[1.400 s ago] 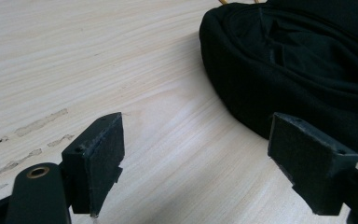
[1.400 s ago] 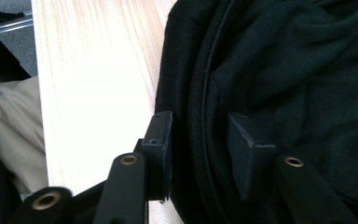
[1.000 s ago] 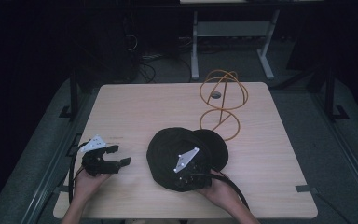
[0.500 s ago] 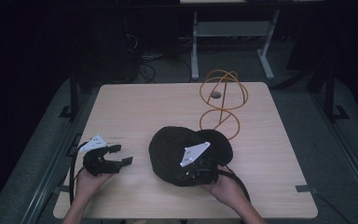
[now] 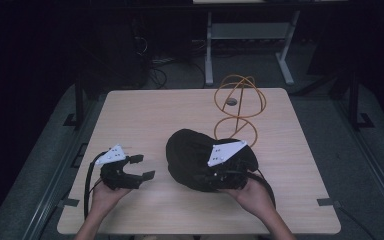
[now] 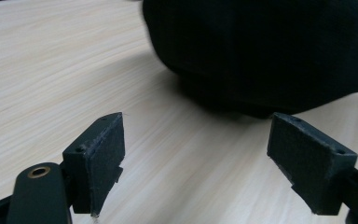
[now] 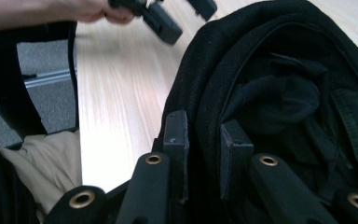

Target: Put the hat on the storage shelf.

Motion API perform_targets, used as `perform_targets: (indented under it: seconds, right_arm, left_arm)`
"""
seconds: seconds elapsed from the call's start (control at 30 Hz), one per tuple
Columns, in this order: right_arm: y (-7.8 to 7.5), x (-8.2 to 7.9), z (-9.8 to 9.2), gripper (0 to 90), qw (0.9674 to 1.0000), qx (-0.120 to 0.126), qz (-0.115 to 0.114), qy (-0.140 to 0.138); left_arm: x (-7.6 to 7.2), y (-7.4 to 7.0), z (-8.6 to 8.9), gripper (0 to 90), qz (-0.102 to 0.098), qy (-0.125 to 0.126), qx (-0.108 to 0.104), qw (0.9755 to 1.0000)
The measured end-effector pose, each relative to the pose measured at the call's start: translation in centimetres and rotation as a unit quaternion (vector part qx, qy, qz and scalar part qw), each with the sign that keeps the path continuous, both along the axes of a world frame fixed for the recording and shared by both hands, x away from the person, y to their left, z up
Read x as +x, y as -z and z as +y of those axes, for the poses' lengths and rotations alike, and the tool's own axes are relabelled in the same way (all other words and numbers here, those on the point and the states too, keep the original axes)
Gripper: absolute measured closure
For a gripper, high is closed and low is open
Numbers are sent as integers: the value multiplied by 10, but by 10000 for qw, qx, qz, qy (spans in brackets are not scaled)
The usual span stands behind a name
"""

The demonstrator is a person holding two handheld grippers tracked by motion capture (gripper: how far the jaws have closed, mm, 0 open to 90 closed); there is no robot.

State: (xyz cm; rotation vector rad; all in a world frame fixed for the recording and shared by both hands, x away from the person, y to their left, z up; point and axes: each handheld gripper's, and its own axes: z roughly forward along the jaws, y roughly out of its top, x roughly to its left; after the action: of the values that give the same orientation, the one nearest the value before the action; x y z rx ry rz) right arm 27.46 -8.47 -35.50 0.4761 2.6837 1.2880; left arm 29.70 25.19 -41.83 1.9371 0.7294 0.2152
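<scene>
Right gripper view: my right claw [image 7: 204, 154] is clenched on the rim of the soft black fabric hat [image 7: 270, 84], matte and rounded. High view: the hat's near edge has lifted off the pale wood-grain table [image 5: 145, 112] since earlier. My left claw [image 5: 142, 167] stands released, nearer the hat than before.

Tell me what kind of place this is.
Probably a lab or workshop set up for recording: a lone wooden table in a dark room, loose cables on the floor, a metal desk frame behind.
</scene>
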Motion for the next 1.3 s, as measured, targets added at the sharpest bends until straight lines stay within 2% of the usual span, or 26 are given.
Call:
perform_targets:
  seconds: [0.1,0.2,0.23,0.47,0.53,0.57,0.63,0.67,0.87,0.97,1.0,1.03,1.07,1.1,1.13,1.2,1.27,1.3]
  right_arm:
    - [-7,-1,-2,762,10000,71,-57,33]
    - [-13,-2,-4,763,9997,206,-97,55]
    - [-16,-2,-5,762,9996,242,-105,61]
    - [-20,-1,-11,763,9992,368,-102,121]
    - [-21,-1,-11,762,9991,385,-94,129]
    - [-23,-1,-12,762,9990,416,-101,132]
    - [-24,0,-12,762,9989,428,-123,128]
    - [-26,0,-12,763,9987,489,-100,134]
    - [-31,1,-8,767,9982,593,-68,26]
    - [-30,2,-3,769,9983,572,-13,-58]
    - [-29,2,0,770,9985,536,-25,-106]
    - [-29,2,0,770,9985,536,-25,-106]
    - [-29,1,1,769,9985,538,-30,-117]
    - [-29,1,2,769,9985,531,-31,-121]
    - [-29,2,3,769,9984,551,-4,-130]
    - [-29,3,4,768,9982,582,7,-136]
    - [-29,3,4,767,9980,612,20,-134]
    - [-29,3,4,765,9978,658,38,-106]
  left_arm:
    - [-1,-2,-10,182,-43,178,-28,9998]
    - [-3,-2,-20,181,-123,391,35,9992]
    - [-3,-1,-24,181,-120,489,-31,9987]
    - [-3,-3,-43,171,-198,788,-5,9967]
    - [-3,-3,-45,172,-222,818,28,9964]
    - [-2,-4,-51,172,-308,843,12,9960]
    - [-2,-5,-53,187,-335,850,-31,9958]
    - [0,-6,-57,194,-376,823,-152,9958]
    - [5,-9,-67,216,-570,720,-146,9957]
    - [4,-10,-69,350,-773,734,-207,9941]
    - [3,-11,-69,477,-909,777,-190,9926]
    - [3,-11,-69,529,-909,777,-190,9926]
    - [1,-11,-69,529,-991,788,-178,9918]
    - [0,-12,-69,594,-1055,812,-144,9910]
    - [-2,-14,-69,702,-1157,822,-98,9898]
    - [-3,-17,-67,780,-1287,811,-50,9883]
    - [-4,-20,-65,805,-1304,758,-7,9886]
    - [-4,-23,-64,841,-1256,721,-15,9895]
